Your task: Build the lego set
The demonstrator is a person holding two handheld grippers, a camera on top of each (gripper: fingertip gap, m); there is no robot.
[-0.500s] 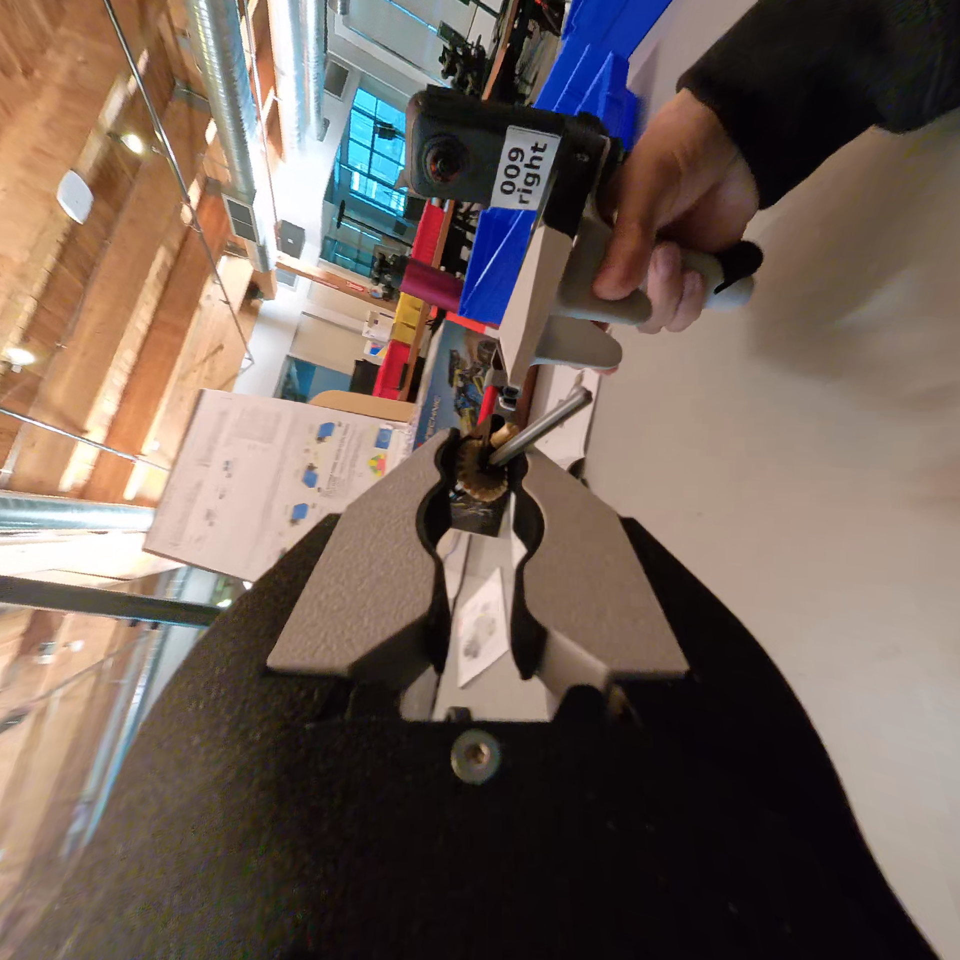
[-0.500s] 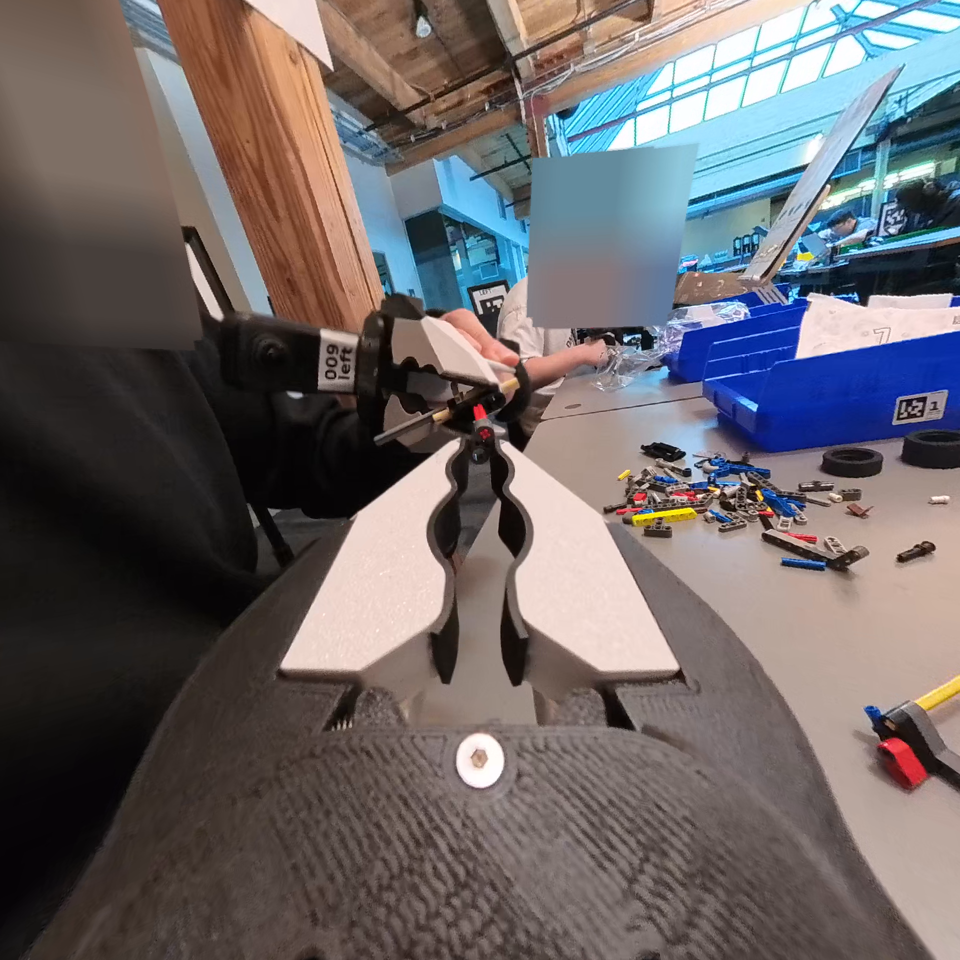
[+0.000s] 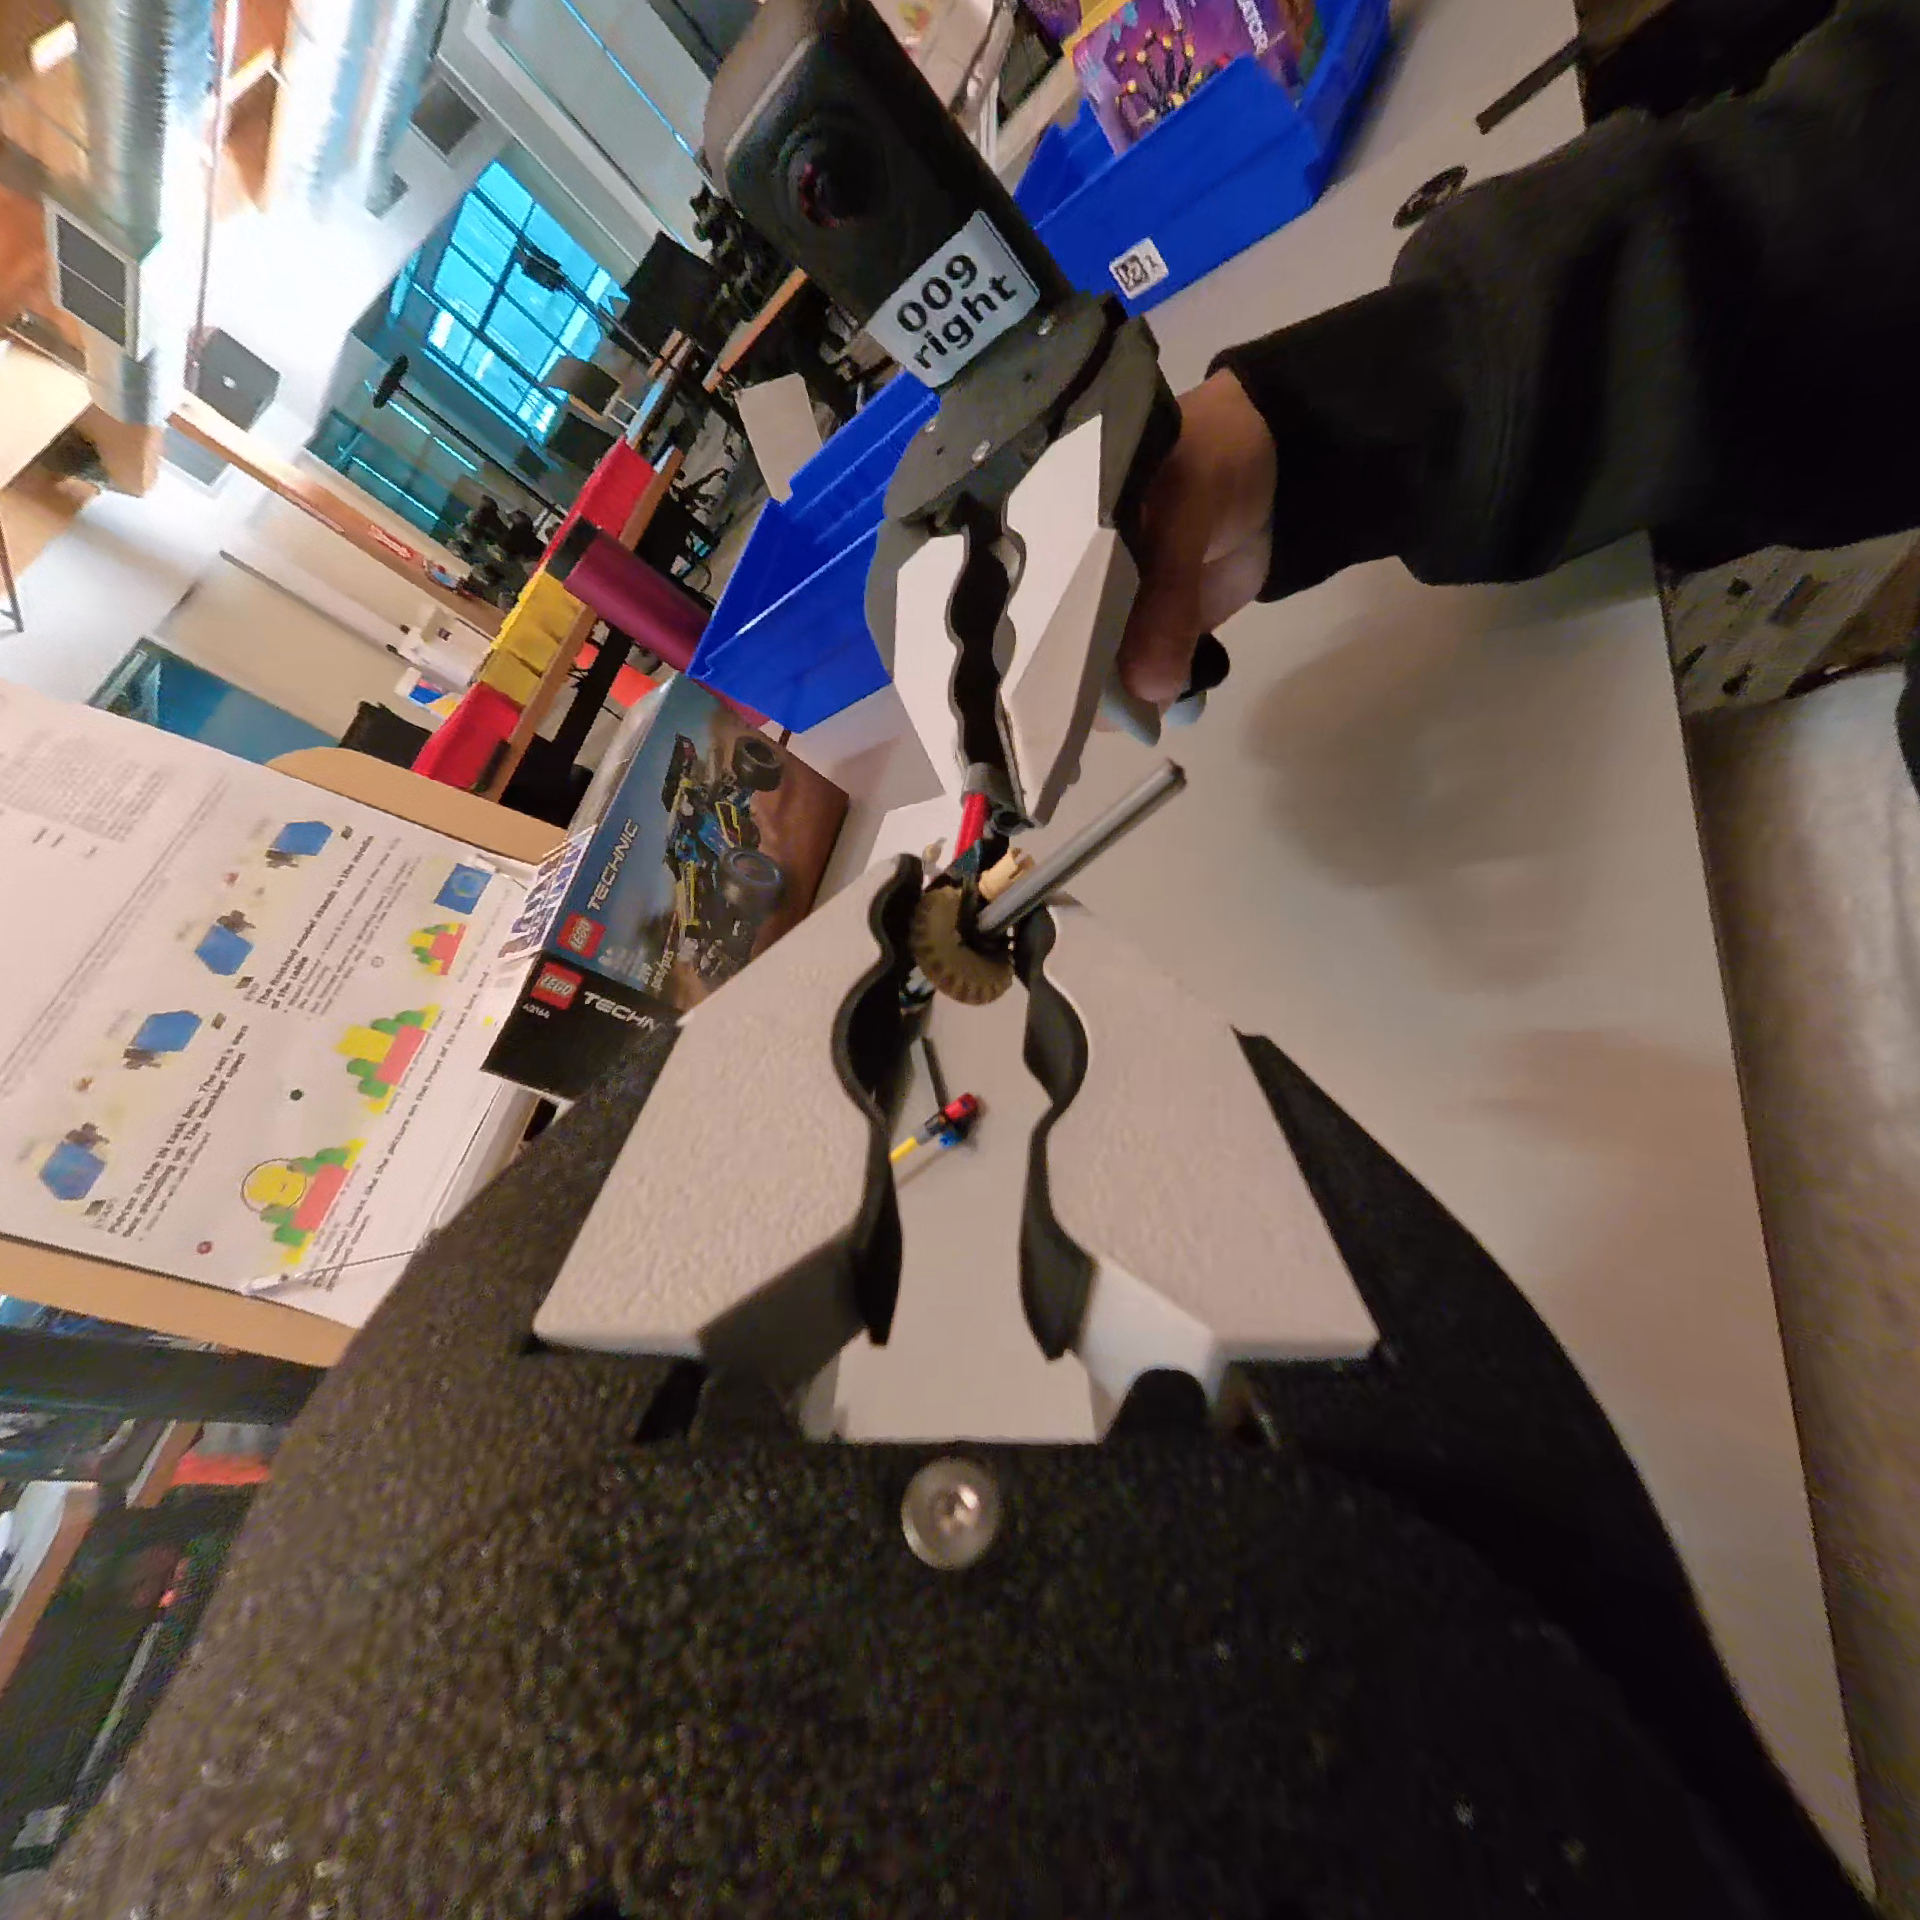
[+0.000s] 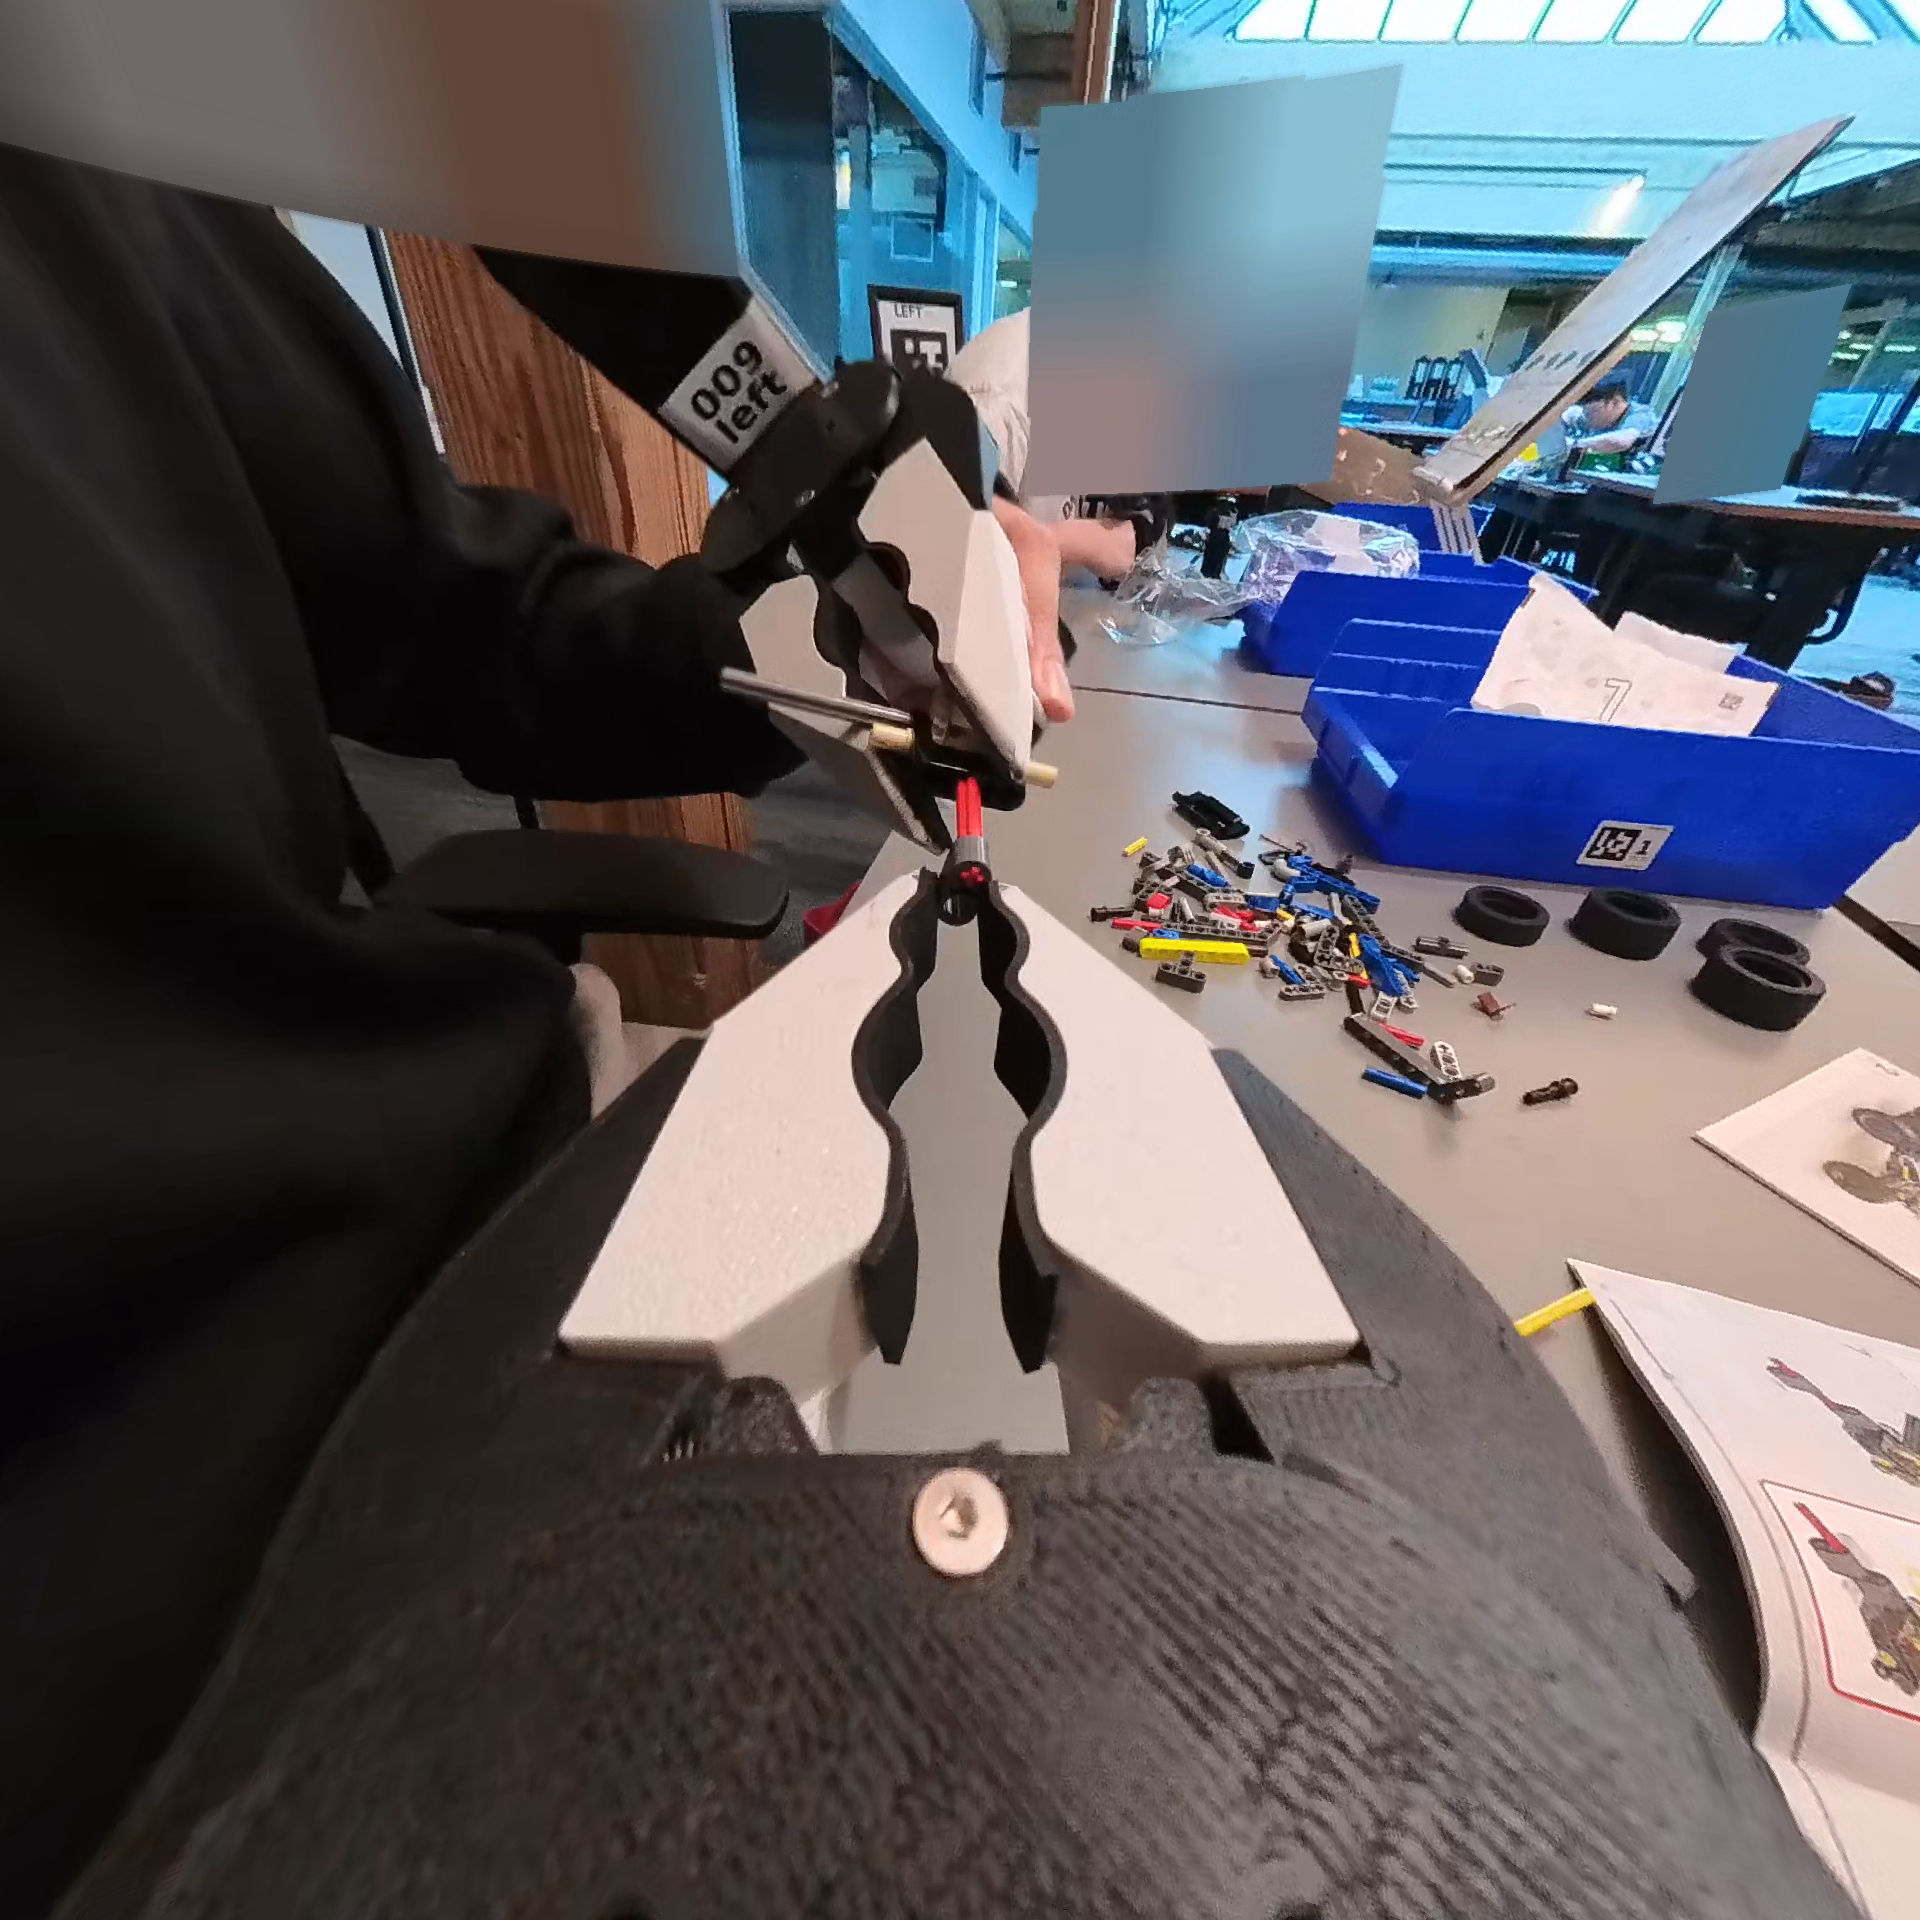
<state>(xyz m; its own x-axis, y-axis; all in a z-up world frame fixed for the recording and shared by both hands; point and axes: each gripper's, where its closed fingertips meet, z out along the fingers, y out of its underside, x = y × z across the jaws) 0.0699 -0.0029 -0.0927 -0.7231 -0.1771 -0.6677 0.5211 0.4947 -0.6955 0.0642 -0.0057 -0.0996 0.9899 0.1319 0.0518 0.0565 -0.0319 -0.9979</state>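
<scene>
Above the desk (image 4: 1558,1174), the left gripper (image 3: 961,940) has its jaws clamped on a small gear-and-rod assembly (image 3: 966,951); the right gripper (image 4: 961,899), jaws closed, pinches its red rod (image 4: 968,808) from below.

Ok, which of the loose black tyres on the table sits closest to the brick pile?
The leftmost tyre, in front of the blue bin; the other three lie farther right.
</scene>
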